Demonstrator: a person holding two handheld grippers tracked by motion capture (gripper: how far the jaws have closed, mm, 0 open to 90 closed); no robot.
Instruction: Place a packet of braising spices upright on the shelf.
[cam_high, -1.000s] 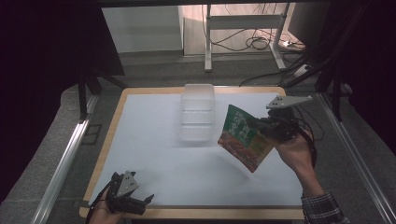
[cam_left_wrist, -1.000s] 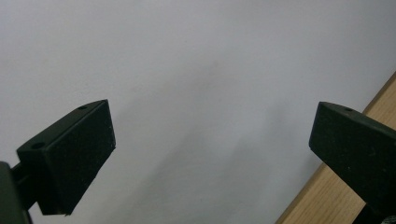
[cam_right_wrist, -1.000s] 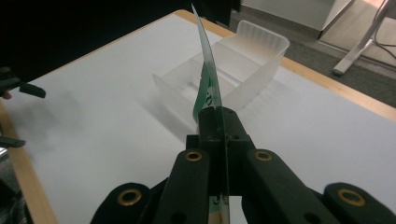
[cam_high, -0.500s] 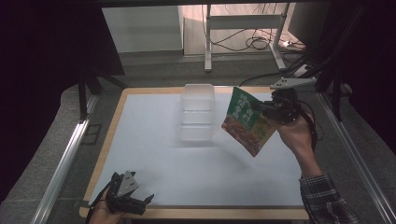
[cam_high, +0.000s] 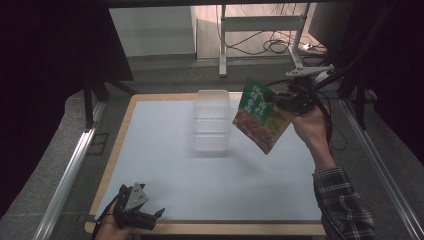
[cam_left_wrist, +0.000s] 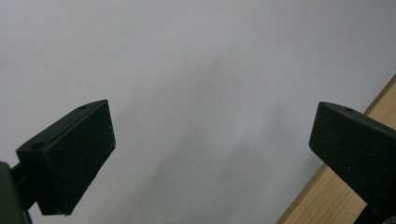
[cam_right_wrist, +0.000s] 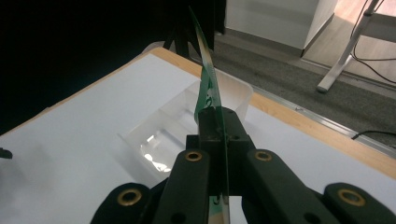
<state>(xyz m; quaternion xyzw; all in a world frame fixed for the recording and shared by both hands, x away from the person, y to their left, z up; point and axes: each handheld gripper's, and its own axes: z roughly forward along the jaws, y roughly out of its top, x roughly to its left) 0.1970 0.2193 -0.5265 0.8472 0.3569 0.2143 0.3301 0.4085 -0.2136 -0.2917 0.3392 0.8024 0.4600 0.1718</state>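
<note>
Packet (cam_high: 258, 116): one, clamped edge-on in right gripper (cam_high: 289, 100), above table (cam_high: 150, 150). One clear tray (cam_high: 211, 120) beside it. Left gripper (cam_high: 150, 216) gapes, holding nothing.

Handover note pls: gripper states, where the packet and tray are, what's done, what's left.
Right gripper: shut on the green food packet by its edge, held in the air just right of the clear tray; in the right gripper view the packet stands edge-on between the jaws.
Left gripper: open, holding nothing, low at the near left corner of the white table.
Done: packet picked up and clear of the table.
Left: likely carry it over the tray, lower it into a compartment, release. The tray looks empty so far.
</note>
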